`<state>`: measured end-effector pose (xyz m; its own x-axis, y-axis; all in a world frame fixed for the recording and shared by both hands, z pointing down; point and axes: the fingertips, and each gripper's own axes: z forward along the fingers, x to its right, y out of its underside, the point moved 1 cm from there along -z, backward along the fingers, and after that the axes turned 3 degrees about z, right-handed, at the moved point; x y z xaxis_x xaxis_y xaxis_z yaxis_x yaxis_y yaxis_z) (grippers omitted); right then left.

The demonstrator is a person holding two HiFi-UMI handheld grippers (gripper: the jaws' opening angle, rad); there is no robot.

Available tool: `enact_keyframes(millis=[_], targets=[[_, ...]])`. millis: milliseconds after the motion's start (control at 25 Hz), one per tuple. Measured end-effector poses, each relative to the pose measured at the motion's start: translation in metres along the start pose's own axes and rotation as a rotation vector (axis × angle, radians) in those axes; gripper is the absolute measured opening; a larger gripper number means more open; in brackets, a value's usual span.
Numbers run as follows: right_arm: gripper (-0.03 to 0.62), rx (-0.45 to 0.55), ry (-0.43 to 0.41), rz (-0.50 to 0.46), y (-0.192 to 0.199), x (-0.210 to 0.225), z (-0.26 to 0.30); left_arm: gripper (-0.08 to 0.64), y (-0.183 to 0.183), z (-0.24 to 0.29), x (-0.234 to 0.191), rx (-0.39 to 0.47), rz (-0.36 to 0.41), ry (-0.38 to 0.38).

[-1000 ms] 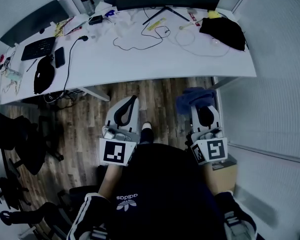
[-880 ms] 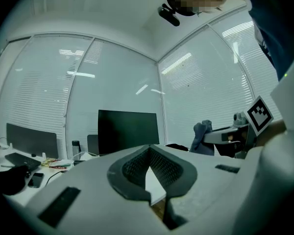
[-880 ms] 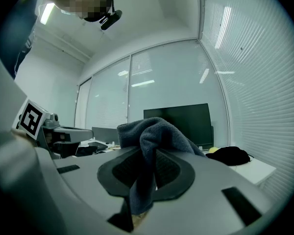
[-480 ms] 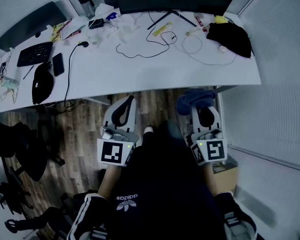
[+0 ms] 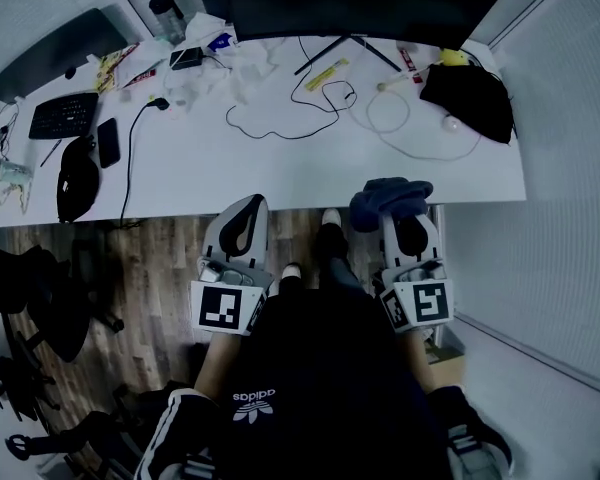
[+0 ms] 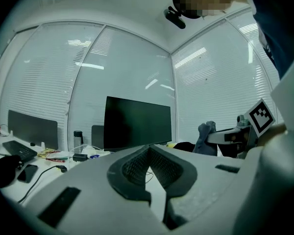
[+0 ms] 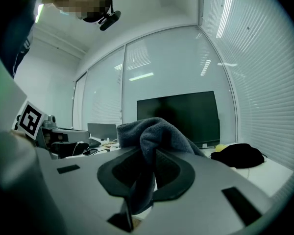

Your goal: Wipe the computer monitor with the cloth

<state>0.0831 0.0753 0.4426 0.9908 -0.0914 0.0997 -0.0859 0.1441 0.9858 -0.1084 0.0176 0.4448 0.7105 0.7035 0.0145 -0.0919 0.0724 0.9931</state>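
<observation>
Since a second ago the white desk (image 5: 280,168) has drawn nearer in the head view, and both gripper tips now reach its near edge instead of hanging over the wood floor. The left gripper (image 5: 252,204) sits at about 7 o'clock from centre and the right gripper (image 5: 405,214) at about 4 o'clock. They are side by side and both point toward 12 o'clock, with the marker cubes back against the person's body. In the left gripper view the left gripper's pads (image 6: 137,168) meet at the tip with nothing between them. In the right gripper view the jaws are clamped on the grey cloth (image 7: 152,129), which bunches over their tips and hangs down between them. The dark computer monitor (image 5: 360,3) stands at 12 o'clock on the desk's far edge, well apart from the cloth (image 5: 385,198).
</observation>
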Motion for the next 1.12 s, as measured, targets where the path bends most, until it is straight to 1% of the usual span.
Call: enact_keyframes(millis=[160, 280, 480, 600, 680, 760, 920, 1040, 1120], targets=[[0.048, 0.012, -0.041, -0.018, -0.018, 0.038, 0.039, 0.005, -0.012, 0.053, -0.004, 0.010, 0.010, -0.027], [0.048, 0.017, -0.074, -0.035, -0.033, 0.069, 0.068, 0.005, -0.028, 0.092, -0.003, 0.043, 0.020, -0.051], [0.048, 0.010, -0.118, -0.046, -0.047, 0.104, 0.107, 0.005, -0.045, 0.135, -0.003, 0.074, 0.003, -0.105], [0.048, 0.001, -0.144, -0.044, -0.046, 0.118, 0.124, 0.003, -0.041, 0.150, -0.003, 0.048, 0.000, -0.135], [0.049, -0.009, -0.158, -0.045, -0.044, 0.124, 0.133, 0.005, -0.039, 0.156, -0.002, 0.043, -0.014, -0.155], [0.049, -0.016, -0.167, -0.042, -0.042, 0.128, 0.139, 0.005, -0.039, 0.159, -0.002, 0.035, -0.012, -0.169], [0.049, -0.016, -0.173, -0.038, -0.043, 0.129, 0.150, 0.005, -0.040, 0.162, -0.009, 0.034, -0.013, -0.193], [0.049, -0.007, -0.179, -0.041, -0.047, 0.126, 0.158, 0.005, -0.040, 0.165, -0.017, 0.031, -0.003, -0.199], [0.049, 0.005, -0.177, -0.046, -0.053, 0.123, 0.163, 0.005, -0.041, 0.167, -0.024, 0.034, -0.010, -0.199]])
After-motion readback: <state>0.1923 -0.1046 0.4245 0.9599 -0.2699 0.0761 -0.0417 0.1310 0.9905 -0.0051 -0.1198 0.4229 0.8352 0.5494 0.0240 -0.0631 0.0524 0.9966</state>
